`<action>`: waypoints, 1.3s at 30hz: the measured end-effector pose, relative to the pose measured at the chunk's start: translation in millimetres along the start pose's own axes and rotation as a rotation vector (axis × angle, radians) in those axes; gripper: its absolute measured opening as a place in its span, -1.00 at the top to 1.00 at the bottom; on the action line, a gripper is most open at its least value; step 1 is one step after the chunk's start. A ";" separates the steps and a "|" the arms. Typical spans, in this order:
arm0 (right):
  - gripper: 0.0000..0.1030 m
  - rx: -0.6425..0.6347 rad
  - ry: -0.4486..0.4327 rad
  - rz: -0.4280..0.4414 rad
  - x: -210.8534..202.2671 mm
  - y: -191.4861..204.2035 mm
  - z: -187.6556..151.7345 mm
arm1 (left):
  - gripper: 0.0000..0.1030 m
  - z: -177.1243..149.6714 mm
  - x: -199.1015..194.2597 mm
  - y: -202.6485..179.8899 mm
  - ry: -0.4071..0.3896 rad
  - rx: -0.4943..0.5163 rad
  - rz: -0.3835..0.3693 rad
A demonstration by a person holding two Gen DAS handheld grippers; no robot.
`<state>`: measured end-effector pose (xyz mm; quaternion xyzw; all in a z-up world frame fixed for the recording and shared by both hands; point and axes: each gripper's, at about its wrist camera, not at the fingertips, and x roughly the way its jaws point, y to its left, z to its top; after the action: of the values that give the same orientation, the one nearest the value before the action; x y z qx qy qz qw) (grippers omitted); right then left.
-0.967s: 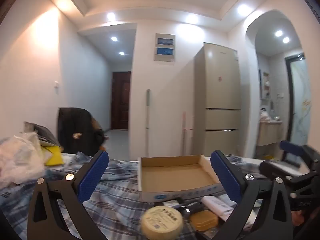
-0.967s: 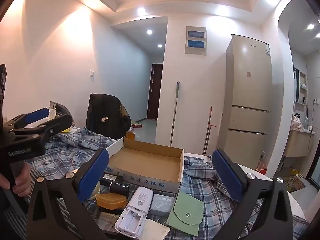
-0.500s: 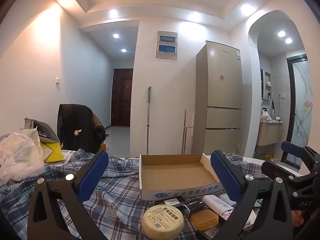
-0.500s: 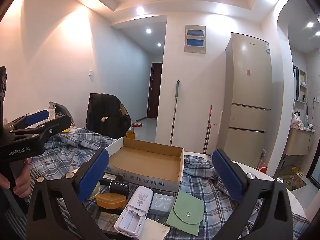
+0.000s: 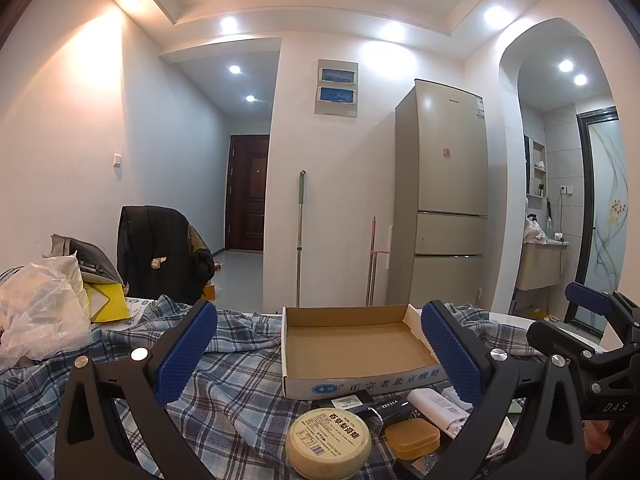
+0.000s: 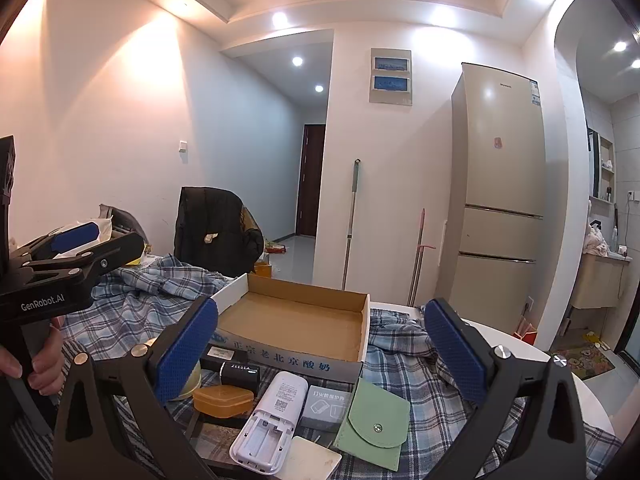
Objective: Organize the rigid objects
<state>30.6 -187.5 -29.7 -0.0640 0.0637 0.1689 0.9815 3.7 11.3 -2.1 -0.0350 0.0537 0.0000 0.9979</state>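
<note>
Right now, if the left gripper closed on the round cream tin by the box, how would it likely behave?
The round cream tin lies flat on its base, so it probably won't roll unless tipped on edge. Its curved wall looks smooth, so it may slip or rotate between the left gripper's pads. It looks rigid and probably won't deform; its weight cannot be judged.

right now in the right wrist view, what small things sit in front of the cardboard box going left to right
orange plastic case → white remote → grey box → green snap pouch
</note>
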 end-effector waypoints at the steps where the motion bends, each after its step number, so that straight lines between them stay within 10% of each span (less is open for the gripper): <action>1: -1.00 0.000 0.000 0.000 0.0 0.0 0.0 | -1.00 0.5 -0.2 -0.5 0.001 0.000 0.001; 39: -1.00 0.011 0.011 0.002 0.5 -3.9 -0.7 | -1.00 0.0 0.6 0.3 0.003 0.011 0.002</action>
<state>32.3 -191.0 -30.0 -0.0593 0.0699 0.1689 0.9814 4.2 11.6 -2.2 -0.0294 0.0550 0.0005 0.9981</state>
